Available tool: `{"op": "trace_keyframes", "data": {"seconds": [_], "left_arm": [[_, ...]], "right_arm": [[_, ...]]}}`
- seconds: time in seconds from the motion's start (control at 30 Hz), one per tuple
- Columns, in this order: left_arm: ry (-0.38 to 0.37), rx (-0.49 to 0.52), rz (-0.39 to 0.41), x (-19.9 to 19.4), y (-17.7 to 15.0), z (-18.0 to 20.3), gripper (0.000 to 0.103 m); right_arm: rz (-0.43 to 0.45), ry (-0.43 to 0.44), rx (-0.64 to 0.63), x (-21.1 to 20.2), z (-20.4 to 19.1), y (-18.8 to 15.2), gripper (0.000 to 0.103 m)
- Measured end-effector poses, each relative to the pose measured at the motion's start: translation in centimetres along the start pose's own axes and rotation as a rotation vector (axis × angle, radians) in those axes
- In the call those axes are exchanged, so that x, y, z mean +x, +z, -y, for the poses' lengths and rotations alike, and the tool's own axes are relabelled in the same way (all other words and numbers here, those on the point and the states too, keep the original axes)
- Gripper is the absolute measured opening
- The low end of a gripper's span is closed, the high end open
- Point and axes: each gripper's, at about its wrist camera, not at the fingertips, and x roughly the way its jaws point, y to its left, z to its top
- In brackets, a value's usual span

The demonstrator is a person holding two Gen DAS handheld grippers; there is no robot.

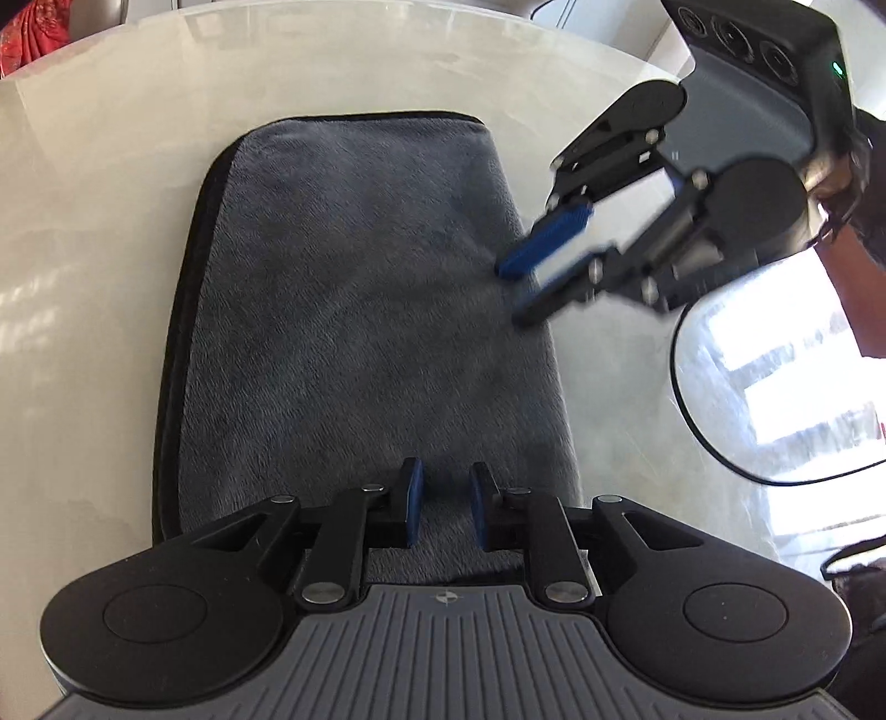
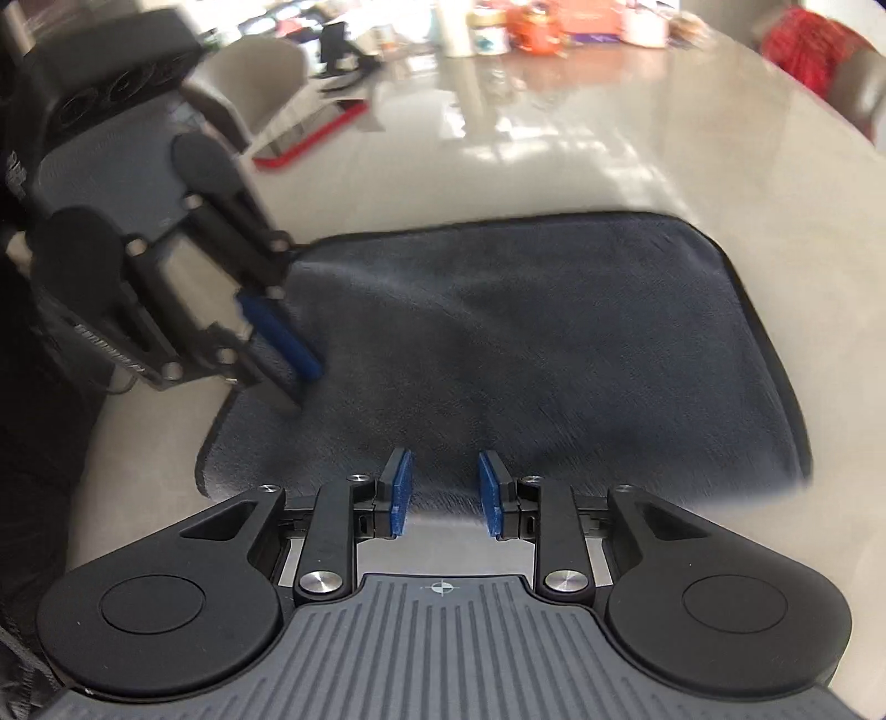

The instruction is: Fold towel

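Note:
A grey plush towel (image 1: 354, 310) with a black hem lies flat and folded on the pale table; it also shows in the right wrist view (image 2: 526, 343). My left gripper (image 1: 446, 493) is open and empty over the towel's near edge; in the right wrist view it (image 2: 302, 382) hovers at the towel's left edge. My right gripper (image 2: 446, 487) is open and empty above the towel's near edge; in the left wrist view it (image 1: 512, 291) reaches in from the right over the towel's right edge.
The glossy pale table (image 1: 83, 277) surrounds the towel. A red-edged flat item (image 2: 310, 138), a black stand (image 2: 340, 50) and several jars and boxes (image 2: 498, 27) sit at the table's far side. A person (image 1: 853, 183) is at the right.

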Motion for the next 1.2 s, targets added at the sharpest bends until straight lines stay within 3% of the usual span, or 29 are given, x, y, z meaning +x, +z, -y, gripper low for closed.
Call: {"op": "trace_keyframes", "data": {"seconds": [0.1,0.17,0.27,0.4,0.57,0.7,0.77,0.83,0.93,1.0,1.2], "left_arm": [[0.012,0.012,0.042,-0.8,0.2,-0.3,0.018],[0.058,0.028,0.076,-2.0,0.8,-1.2,0.019],[0.120,0.033,0.105,-2.4,1.9,-2.8,0.024],[0.110,0.056,0.119,-1.0,4.0,-4.1,0.025],[0.131,0.153,0.027,0.0,3.5,-3.1,0.025],[0.131,0.247,0.019,-0.1,2.7,-2.6,0.026],[0.135,0.269,0.024,-0.2,3.0,-2.9,0.031],[0.142,0.274,0.049,-0.3,3.4,-3.0,0.049],[0.133,0.260,0.058,-0.3,3.5,-3.1,0.050],[0.128,0.256,0.052,-1.0,2.8,-2.6,0.050],[0.130,0.270,0.060,-0.8,1.5,-2.3,0.063]], "right_arm": [[0.001,-0.073,0.062,-0.8,-0.4,-0.7,0.028],[0.071,-0.070,0.101,-1.5,-2.1,-0.9,0.028],[0.172,-0.076,0.161,-1.5,-4.4,-1.1,0.042],[0.231,-0.133,0.263,0.3,-6.6,-2.0,0.042],[0.226,-0.156,0.372,1.2,-9.3,-3.6,0.043],[0.208,-0.200,0.440,0.8,-11.3,-4.5,0.046],[0.179,-0.222,0.455,0.6,-11.6,-3.9,0.046],[0.163,-0.263,0.463,0.2,-12.6,-3.3,0.046],[0.203,-0.257,0.482,0.3,-13.2,-2.5,0.046],[0.178,-0.281,0.503,1.3,-13.6,-2.3,0.046],[0.170,-0.351,0.531,1.9,-15.2,-2.7,0.050]]}}
